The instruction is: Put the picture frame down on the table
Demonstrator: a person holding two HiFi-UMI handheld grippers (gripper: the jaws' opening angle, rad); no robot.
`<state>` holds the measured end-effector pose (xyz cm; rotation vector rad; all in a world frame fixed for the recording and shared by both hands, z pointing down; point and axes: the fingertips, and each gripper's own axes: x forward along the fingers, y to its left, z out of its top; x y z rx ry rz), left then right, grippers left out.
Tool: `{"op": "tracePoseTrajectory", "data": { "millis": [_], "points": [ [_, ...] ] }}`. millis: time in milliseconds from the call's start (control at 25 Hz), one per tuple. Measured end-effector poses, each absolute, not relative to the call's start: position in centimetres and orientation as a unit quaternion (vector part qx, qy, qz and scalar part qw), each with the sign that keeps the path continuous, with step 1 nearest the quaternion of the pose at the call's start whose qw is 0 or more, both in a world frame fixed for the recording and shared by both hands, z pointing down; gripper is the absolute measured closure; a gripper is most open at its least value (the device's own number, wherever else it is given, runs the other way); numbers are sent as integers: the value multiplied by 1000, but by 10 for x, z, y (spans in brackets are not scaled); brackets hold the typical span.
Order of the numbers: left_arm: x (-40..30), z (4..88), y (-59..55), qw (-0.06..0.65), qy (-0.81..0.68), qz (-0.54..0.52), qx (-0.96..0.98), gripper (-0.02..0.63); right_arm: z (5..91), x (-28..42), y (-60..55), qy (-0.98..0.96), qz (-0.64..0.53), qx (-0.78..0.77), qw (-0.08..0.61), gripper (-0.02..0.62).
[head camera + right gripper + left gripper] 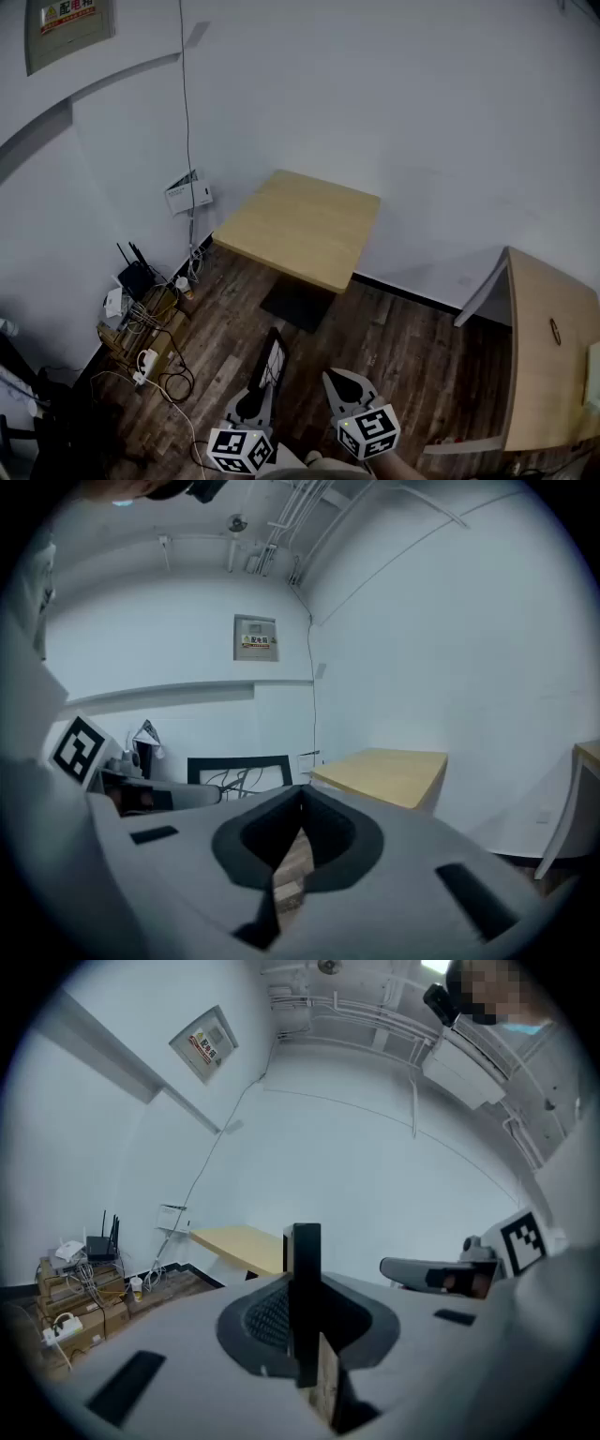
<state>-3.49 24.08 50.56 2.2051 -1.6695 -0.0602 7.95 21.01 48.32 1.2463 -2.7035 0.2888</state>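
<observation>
A black picture frame [273, 359] stands upright and edge-on between the jaws of my left gripper [266, 373], which is shut on its lower part. In the left gripper view the frame [306, 1269] rises as a dark bar from the left gripper [306, 1316]. The right gripper view shows the frame's face [239, 773] with thin dark lines in it. My right gripper [339, 382] hangs beside it, shut with nothing in it [300, 803]. The light wooden table [300, 228] stands ahead against the wall, its top bare.
A second wooden table [549, 349] stands at the right. Cardboard boxes with a router, power strips and cables [142, 319] crowd the left wall. A white box [189, 194] hangs on the wall by a cable. Dark wood floor [412, 347] lies between me and the table.
</observation>
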Motion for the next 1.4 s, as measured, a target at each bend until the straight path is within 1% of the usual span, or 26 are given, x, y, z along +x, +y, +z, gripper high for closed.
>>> {"op": "tracePoseTrajectory", "data": {
  "millis": [520, 840, 1400],
  "points": [
    [-23, 498, 257, 181, -596, -30, 782, 566, 477, 94, 230, -904, 94, 411, 70, 595],
    [-11, 491, 258, 170, -597, -37, 783, 566, 482, 99, 235, -908, 86, 401, 85, 595],
    [-3, 493, 216, 177, -592, -35, 786, 566, 481, 112, 190, -898, 94, 424, 66, 595]
  ]
}}
